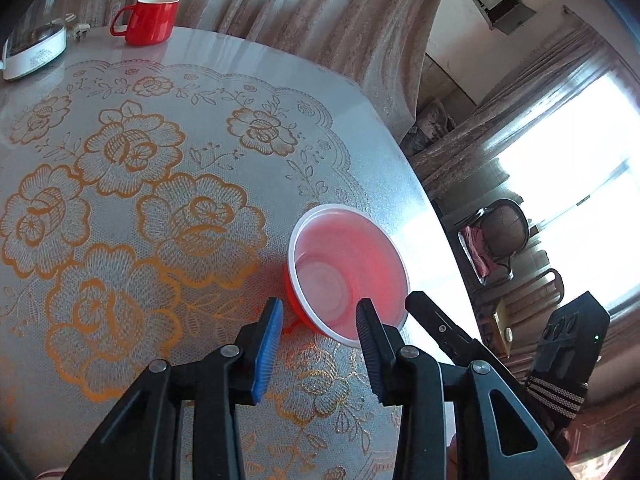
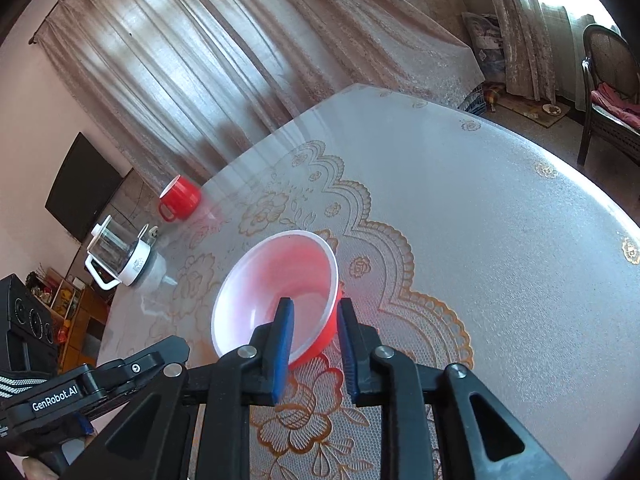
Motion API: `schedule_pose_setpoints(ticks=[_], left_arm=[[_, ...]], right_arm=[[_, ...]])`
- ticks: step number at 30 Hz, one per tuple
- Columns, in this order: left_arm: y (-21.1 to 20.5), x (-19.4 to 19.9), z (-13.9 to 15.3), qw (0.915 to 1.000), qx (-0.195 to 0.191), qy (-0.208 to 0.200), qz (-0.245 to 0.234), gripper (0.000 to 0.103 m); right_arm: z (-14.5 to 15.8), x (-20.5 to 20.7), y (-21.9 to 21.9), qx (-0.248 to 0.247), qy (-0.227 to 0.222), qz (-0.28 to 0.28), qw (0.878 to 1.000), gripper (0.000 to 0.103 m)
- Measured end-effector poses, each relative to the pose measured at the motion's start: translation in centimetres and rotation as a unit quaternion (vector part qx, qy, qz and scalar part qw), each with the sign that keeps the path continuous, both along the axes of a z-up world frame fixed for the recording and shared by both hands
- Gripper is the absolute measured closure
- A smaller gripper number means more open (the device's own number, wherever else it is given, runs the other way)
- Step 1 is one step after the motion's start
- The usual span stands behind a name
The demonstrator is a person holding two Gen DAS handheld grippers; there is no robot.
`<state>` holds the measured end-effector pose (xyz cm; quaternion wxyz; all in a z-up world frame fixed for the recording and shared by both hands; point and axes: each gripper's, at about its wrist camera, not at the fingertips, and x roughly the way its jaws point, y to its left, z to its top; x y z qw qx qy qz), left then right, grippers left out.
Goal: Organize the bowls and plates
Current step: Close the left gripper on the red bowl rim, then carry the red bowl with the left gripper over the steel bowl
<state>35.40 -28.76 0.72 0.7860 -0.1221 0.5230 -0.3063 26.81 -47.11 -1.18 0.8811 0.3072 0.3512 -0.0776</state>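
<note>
Bowl at right claw tips: red outside, pale pink-white inside, white rim. Claw pads blue, frames black. Desk cloth: grey-white lace w/ gold-orange rose outlines. Mug far beyond left claw: red, white inside.

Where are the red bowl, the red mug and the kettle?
red bowl [image 2: 280, 280], right wrist view, inner wall.
red mug [image 1: 154, 20], left wrist view, outer side.
kettle [image 2: 116, 256], right wrist view, glass body.
</note>
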Motion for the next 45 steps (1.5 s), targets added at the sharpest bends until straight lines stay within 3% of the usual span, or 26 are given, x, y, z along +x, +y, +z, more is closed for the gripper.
schedule_pose_setpoints(ticks=[3, 4, 5, 12, 24, 36, 45], left_arm=[[-1.0, 0.4, -1.0, 0.9998, 0.015, 0.011, -0.003, 0.064], [-1.3, 0.3, -1.3, 0.9997, 0.021, 0.010, -0.008, 0.078], [-1.3, 0.2, -1.6, 0.9995, 0.031, 0.008, -0.007, 0.086], [0.9, -0.5, -1.7, 0.9998, 0.013, 0.017, 0.007, 0.087], [7.5, -3.0, 0.1, 0.9988, 0.021, 0.014, 0.041, 0.087], [15.5, -4.3, -0.2, 0.9943, 0.060, 0.001, 0.088, 0.088], [19.1, -4.3, -0.7, 0.9919, 0.049, 0.016, 0.116, 0.088]], right_arm=[[-0.4, 0.8, 0.2, -0.002, 0.013, 0.001, 1.000, 0.089], [-0.5, 1.0, 0.4, -0.004, 0.018, 0.003, 1.000, 0.093], [-0.7, 1.1, 0.4, -0.002, 0.021, 0.004, 1.000, 0.094], [-1.0, 0.3, 0.6, 0.022, 0.015, 0.014, 1.000, 0.094], [-1.2, 0.2, 4.6, 0.070, 0.020, 0.066, 0.995, 0.094], [-1.3, 1.2, 12.6, 0.057, 0.039, 0.139, 0.988, 0.093], [-1.2, 2.5, 16.5, 0.048, 0.052, 0.164, 0.984, 0.089]])
